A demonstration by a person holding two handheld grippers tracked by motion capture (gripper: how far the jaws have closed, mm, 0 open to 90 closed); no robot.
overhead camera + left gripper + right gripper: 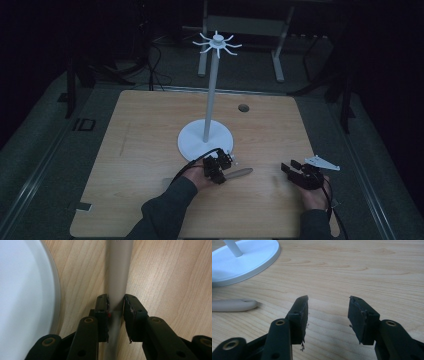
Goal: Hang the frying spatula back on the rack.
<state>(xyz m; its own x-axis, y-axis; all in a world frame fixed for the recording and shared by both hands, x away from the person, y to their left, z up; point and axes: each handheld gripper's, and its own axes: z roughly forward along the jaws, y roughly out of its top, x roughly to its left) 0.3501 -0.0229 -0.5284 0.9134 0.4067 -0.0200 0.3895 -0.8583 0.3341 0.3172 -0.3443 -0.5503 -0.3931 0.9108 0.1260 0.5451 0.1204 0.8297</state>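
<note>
The left gripper (115,315) had its jaws clenched on a pale grey handle (117,277), pads pressed to either side of the shaft, which lay flat on the wooden surface (150,165) just beside the rim of the white stand base (22,290). What kind of utensil it was could not be told; its rounded end with a hanging hole (244,301) pointed toward the right gripper (328,315), whose jaws stood released and empty above bare wood, well apart from the handle. Judging from this, a lift was in hand: raising it straight and level, clear of the base rim, should keep the shaft from twisting. The hook crown (217,44) topped the tall pole.
</note>
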